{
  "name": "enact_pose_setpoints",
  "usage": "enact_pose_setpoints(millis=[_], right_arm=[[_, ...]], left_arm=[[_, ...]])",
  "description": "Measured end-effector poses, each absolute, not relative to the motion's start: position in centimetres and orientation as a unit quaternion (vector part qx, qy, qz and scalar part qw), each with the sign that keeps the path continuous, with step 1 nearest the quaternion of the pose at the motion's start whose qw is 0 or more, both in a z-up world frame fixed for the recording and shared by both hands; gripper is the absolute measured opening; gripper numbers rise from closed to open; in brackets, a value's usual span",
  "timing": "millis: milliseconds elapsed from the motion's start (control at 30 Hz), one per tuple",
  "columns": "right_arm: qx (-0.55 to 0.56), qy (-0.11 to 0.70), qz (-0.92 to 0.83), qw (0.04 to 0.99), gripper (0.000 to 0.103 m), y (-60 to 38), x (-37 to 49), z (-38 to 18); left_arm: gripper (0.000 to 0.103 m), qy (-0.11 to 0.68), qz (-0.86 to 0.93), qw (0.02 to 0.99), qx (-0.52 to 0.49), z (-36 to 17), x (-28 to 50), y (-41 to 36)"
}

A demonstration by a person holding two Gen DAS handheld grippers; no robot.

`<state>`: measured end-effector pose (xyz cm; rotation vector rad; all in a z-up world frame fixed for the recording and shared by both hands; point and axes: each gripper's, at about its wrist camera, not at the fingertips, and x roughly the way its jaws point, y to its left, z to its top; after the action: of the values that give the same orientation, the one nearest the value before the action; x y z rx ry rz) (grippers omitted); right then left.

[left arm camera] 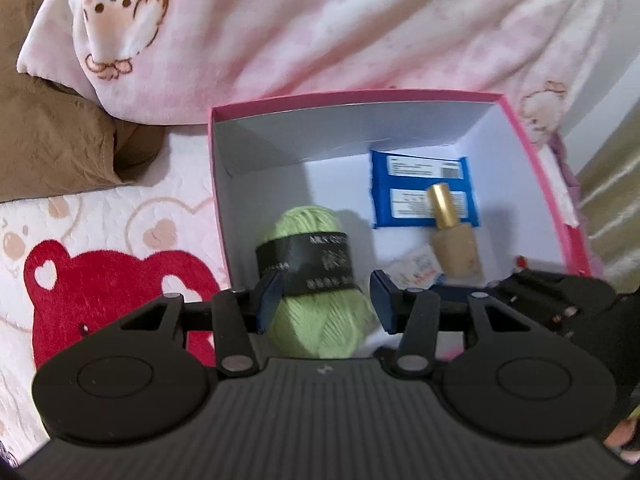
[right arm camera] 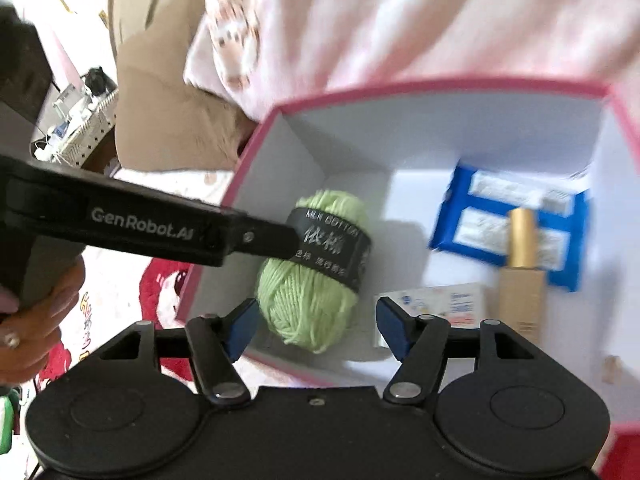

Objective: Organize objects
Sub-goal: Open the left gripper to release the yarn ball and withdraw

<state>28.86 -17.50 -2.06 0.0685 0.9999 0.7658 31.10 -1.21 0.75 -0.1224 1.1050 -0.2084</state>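
A pink box (left arm camera: 560, 200) with a white inside lies open on the bed. In it are a green yarn ball (left arm camera: 316, 300) with a black band, a blue packet (left arm camera: 416, 184), a gold-capped beige bottle (left arm camera: 452, 236) and a small white pack (left arm camera: 416, 270). My left gripper (left arm camera: 324, 300) is open, its blue pads on either side of the yarn, the left pad touching it. In the right wrist view the box (right arm camera: 256, 148), yarn (right arm camera: 308, 300), packet (right arm camera: 508, 220), bottle (right arm camera: 520, 280) and white pack (right arm camera: 448, 304) show. My right gripper (right arm camera: 316, 324) is open above the box's near edge, empty.
A pink cartoon-print blanket (left arm camera: 320, 28) is bunched behind the box. A brown pillow (left arm camera: 52, 136) lies at the left. The box rests on a white quilt with a red bear print (left arm camera: 100, 292). The left gripper's black body (right arm camera: 120, 220) reaches into the right wrist view.
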Motion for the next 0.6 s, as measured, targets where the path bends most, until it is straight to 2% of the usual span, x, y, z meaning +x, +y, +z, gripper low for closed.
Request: enact_pose_setpoints(millis=[600], right_arm=[[-0.069, 0.350, 0.339, 0.871, 0.073, -22.9, 19.9, 12.5]], left_arm=[[0.059, 0.468, -0.160, 0.869, 0.016, 14.0, 18.6, -3.9]])
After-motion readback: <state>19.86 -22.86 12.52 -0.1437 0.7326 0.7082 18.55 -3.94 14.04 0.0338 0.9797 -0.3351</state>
